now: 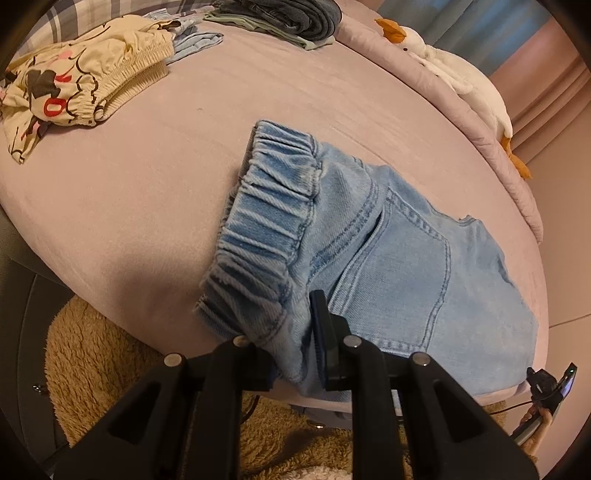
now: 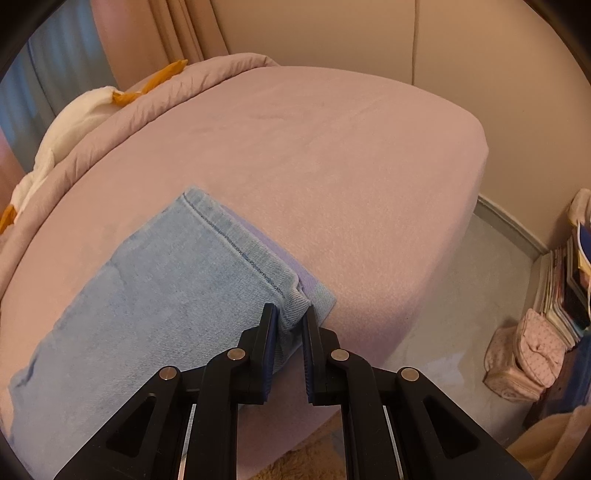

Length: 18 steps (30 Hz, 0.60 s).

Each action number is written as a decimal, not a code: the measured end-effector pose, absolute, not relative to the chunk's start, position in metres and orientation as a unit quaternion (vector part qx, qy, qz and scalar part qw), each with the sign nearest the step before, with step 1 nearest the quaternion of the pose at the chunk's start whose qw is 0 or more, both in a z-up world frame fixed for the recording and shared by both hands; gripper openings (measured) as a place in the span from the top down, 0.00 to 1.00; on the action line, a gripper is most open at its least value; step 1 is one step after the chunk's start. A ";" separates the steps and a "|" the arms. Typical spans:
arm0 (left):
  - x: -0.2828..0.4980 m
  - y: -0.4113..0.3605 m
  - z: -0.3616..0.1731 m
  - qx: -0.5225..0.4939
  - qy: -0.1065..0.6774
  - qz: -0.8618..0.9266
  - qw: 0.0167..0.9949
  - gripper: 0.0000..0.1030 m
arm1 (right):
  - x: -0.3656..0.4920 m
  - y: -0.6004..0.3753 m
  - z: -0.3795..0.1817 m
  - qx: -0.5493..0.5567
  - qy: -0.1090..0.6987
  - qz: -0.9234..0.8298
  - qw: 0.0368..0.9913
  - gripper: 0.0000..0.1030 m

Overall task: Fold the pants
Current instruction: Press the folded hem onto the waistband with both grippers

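Left gripper (image 1: 295, 339): left fingertip hidden under jeans (image 1: 369, 258) waistband fold. Jeans' near edge drops out of sight over the bed (image 1: 147, 203) edge. Plaid fabric (image 1: 74, 22) cropped at top-left. Stacked books (image 2: 565, 288) cut by right edge, titles unreadable.

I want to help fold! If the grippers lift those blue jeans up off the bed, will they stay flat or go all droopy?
Probably droopy. The jeans are soft cloth that already bunches between the left gripper and crumples in the right gripper. The gathered waistband looks thicker, so that end may hang heavier. They likely won't slip, since both grippers pinch fabric.
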<state>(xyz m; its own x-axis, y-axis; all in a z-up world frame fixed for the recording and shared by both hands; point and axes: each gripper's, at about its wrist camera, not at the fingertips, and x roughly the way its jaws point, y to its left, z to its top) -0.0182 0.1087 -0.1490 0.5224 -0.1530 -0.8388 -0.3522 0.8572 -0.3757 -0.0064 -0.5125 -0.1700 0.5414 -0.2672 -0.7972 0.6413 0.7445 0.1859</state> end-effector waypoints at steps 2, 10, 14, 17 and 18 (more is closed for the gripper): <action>-0.019 0.111 -0.150 -0.267 0.483 0.056 0.832 0.82 | -0.005 -0.512 -0.170 0.234 0.398 -0.271 0.845 0.92; -0.022 0.119 -0.152 -0.288 0.480 0.037 0.828 0.82 | -0.001 -0.511 -0.169 0.241 0.403 -0.282 0.837 0.92; -0.022 0.118 -0.152 -0.283 0.479 0.037 0.830 0.82 | 0.000 -0.508 -0.169 0.231 0.406 -0.289 0.836 0.92; -0.022 0.120 -0.153 -0.287 0.477 0.035 0.830 0.82 | 0.000 -0.509 -0.168 0.233 0.406 -0.291 0.834 0.92; -0.022 0.121 -0.153 -0.286 0.477 0.035 0.830 0.82 | 0.001 -0.509 -0.168 0.232 0.407 -0.291 0.834 0.92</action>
